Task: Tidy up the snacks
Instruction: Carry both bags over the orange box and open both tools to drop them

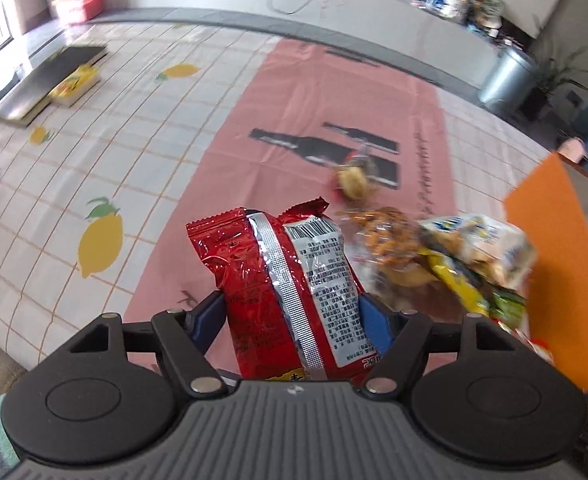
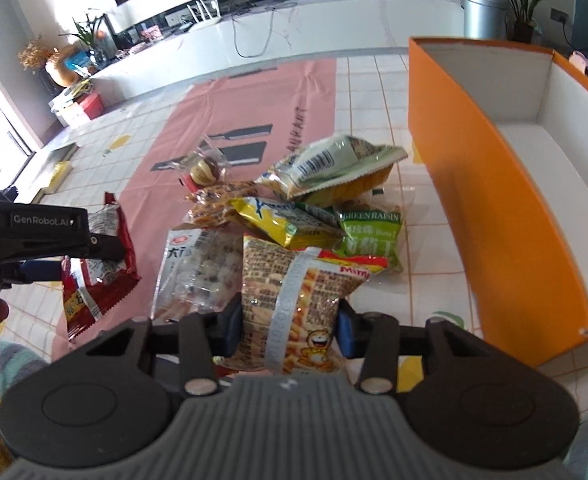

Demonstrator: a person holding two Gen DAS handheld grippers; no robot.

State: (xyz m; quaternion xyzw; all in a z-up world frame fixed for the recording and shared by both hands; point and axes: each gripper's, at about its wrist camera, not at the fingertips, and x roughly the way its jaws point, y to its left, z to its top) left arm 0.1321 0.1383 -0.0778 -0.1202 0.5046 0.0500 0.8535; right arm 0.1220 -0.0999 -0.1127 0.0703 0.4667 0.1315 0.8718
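My left gripper [image 1: 292,312] is shut on a red snack packet [image 1: 278,276], barcode side up, held above the pink mat [image 1: 294,92]. The same packet [image 2: 98,264] and left gripper [image 2: 74,256] show at the left of the right wrist view. My right gripper [image 2: 288,322] is shut on an orange Mimi snack packet [image 2: 294,300] with a cartoon tiger. A pile of snacks lies ahead: a yellow packet [image 2: 270,220], a green raisin packet [image 2: 369,232], a white bean packet [image 2: 198,268], a pale green packet [image 2: 333,160]. An orange box [image 2: 493,208] with a white inside stands open at the right.
A small wrapped round snack [image 2: 204,170] lies on the mat beyond the pile. Books [image 1: 50,80] lie at the table's far left. The box's orange wall [image 1: 553,248] is close on the right in the left wrist view. A counter and a metal bin [image 2: 483,14] stand behind.
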